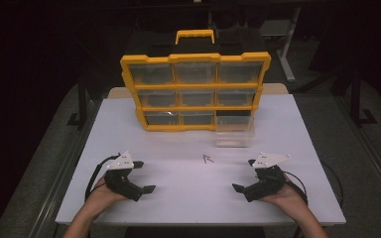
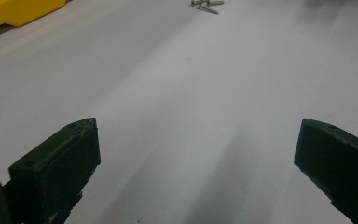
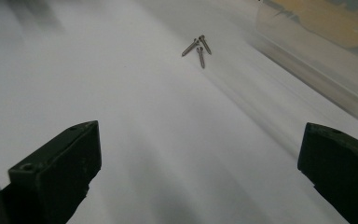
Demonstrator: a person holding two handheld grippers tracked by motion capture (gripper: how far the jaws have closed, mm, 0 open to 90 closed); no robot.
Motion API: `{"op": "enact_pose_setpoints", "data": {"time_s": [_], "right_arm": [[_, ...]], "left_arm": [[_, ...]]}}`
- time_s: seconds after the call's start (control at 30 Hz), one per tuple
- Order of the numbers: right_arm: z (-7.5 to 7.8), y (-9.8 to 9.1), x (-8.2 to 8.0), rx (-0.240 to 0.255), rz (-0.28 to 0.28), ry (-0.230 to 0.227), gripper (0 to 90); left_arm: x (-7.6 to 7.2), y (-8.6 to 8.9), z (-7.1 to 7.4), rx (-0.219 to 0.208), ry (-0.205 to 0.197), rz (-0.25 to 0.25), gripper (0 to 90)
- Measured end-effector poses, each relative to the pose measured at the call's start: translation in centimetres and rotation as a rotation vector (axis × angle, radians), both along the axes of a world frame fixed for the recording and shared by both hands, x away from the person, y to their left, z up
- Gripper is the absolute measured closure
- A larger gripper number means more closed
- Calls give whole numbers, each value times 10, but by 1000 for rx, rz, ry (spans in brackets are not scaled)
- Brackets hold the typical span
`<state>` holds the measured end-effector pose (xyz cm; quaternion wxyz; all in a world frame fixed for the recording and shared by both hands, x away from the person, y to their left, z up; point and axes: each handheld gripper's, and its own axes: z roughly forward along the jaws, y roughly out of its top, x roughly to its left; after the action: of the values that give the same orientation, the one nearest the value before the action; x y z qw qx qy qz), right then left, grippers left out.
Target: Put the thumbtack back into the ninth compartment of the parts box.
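Right tongs (image 1: 242, 174) wide, empty — left tongs (image 1: 146, 176) wide, empty, both low over worktop (image 1: 129, 129), well apart. Screws (image 1: 208, 158) lie mid-worktop between us, near clear drawer (image 1: 234, 131) pulled out of yellow organizer (image 1: 195, 91). We judge the next step is picking a screw: come in low with right tongs, line the pads across one shank, close slowly — they're clustered, so take the outermost.

A white table (image 1: 188, 188) is lit brightly from above, while the surrounding room is left almost black. Soft shadows are cast beneath both grippers. In the gripper views the far table surface is blurred and streaked, and the screws (image 3: 196, 48) are kept fairly sharp.
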<state>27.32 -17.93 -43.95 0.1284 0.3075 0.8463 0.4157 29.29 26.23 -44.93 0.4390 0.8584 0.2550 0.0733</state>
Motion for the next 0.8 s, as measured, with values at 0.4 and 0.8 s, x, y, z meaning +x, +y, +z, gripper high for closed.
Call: {"op": "enact_pose_setpoints", "data": {"time_s": [0.4, 0.8], "right_arm": [[0, 3, 3, -3, 16, 1, 0], [7, 14, 8, -6, 18, -7, 0]], "left_arm": [[1, -1, -1, 10, 0, 7, 0], [0, -5, 2, 11, 8, -6, 0]]}}
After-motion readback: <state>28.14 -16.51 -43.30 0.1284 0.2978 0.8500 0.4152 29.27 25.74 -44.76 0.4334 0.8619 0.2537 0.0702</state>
